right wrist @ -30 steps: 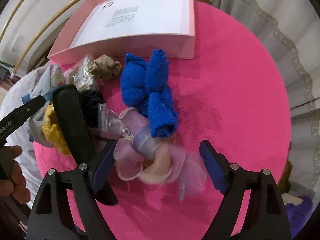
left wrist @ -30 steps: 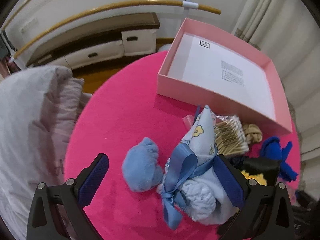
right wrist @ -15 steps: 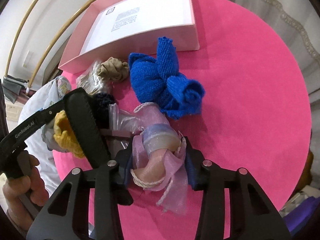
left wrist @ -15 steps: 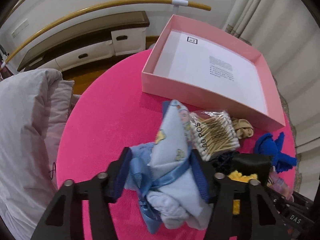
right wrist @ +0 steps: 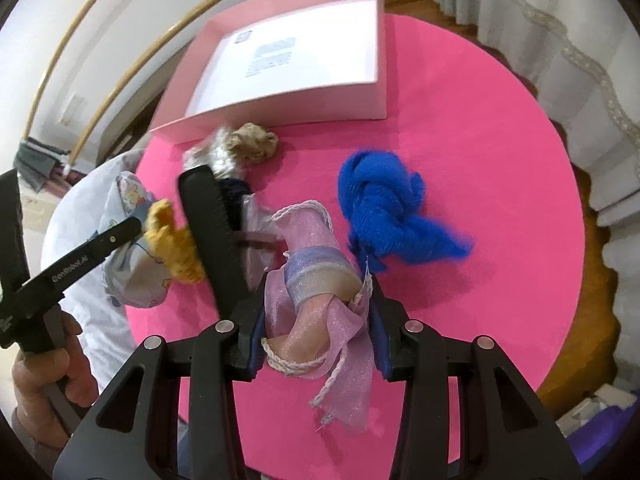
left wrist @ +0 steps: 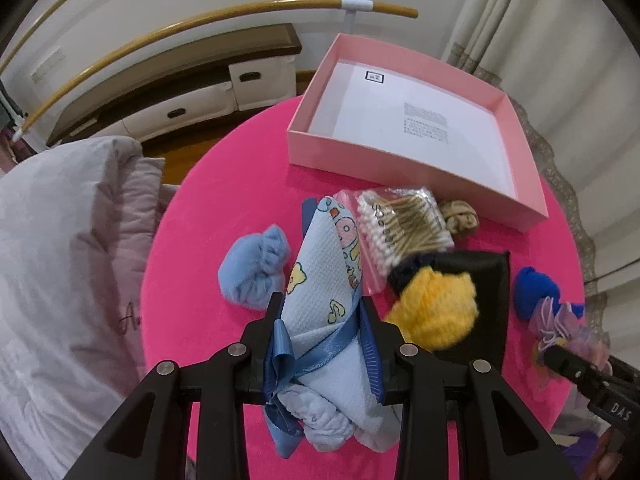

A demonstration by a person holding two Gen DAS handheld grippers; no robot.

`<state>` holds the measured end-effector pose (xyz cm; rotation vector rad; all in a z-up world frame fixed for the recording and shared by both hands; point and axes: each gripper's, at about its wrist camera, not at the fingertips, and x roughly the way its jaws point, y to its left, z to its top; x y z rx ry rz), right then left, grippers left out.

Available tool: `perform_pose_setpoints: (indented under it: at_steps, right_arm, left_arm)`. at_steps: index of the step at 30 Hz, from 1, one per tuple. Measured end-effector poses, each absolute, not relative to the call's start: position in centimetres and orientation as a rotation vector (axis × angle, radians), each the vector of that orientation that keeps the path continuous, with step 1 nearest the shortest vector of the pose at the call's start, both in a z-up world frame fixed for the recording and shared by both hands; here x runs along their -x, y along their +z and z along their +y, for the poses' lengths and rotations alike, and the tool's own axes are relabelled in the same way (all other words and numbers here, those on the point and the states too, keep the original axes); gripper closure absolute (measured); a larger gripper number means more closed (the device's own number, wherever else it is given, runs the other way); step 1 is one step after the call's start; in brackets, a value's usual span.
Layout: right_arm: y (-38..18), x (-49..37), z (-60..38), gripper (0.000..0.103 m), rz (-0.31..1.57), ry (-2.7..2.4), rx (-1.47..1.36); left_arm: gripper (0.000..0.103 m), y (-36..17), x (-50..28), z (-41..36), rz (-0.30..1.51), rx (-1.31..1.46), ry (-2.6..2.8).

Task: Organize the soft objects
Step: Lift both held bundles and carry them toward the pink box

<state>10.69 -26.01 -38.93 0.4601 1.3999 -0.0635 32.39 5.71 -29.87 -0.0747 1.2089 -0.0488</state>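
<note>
The ribbon-tied blue cloth bundle (left wrist: 324,304) is pinched in the left gripper (left wrist: 322,316) above the table's (right wrist: 460,128) near edge; the right gripper (right wrist: 318,312) clamps a pink organza pouch (right wrist: 316,280), both seemingly bound for the pink box (left wrist: 404,168) at the far edge.

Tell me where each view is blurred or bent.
Left wrist view: mostly sharp; fisheye bows the wooden rail, and the yellow yarn looks soft. Right wrist view: motion smear on the blue scarf edge and on the print inside the pink box; corners black.
</note>
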Motion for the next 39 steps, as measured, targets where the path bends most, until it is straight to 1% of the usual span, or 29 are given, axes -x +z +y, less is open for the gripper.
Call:
perform_pose_setpoints:
  at_steps: [7, 13, 18, 21, 26, 27, 29, 30, 34, 39]
  right_arm:
    - [-37.1, -10.6, -26.0, 0.064, 1.402, -0.025, -0.434]
    - [-34.6, -11.6, -23.7, 0.064, 1.370, -0.201, -0.398]
    - [-31.9, -12.2, -21.2, 0.063, 1.349, -0.265, -0.370]
    - [-33.0, -12.4, -20.5, 0.063, 1.376, -0.204, -0.326]
    - [-38.8, -11.9, -21.1, 0.062, 1.456, -0.070, -0.285]
    - [-39.8, -11.6, -21.4, 0.060, 1.469, -0.060, -0.272]
    - [-41.4, -10.8, -22.1, 0.052, 1.503, -0.056, -0.294]
    - [-41.9, -10.4, -22.5, 0.050, 1.516, -0.062, -0.318]
    - [-42.6, -8.6, -23.6, 0.047, 1.511, -0.103, -0.409]
    - [-43.2, -7.1, -23.2, 0.046, 1.529, -0.116, -0.469]
  left_arm:
    - [0.071, -25.2, -30.7, 5.0, 1.192, 0.103, -0.065]
    - [0.071, -23.8, -31.6, 7.8, 1.198, 0.079, -0.235]
    - [0.071, -21.4, -32.0, 10.5, 1.190, 0.089, -0.294]
    - [0.071, -20.8, -32.0, 11.3, 1.177, 0.084, -0.268]
    - [0.071, -22.1, -31.7, 10.0, 1.186, 0.101, -0.171]
    - [0.071, -22.7, -31.6, 9.4, 1.203, 0.110, -0.155]
    - [0.071, -23.5, -31.3, 8.6, 1.244, 0.131, -0.133]
    - [0.071, -23.7, -31.0, 8.2, 1.257, 0.127, -0.126]
    - [0.071, -23.6, -30.3, 6.8, 1.281, 0.079, -0.139]
    - [0.071, -23.2, -30.2, 5.8, 1.279, 0.019, -0.170]
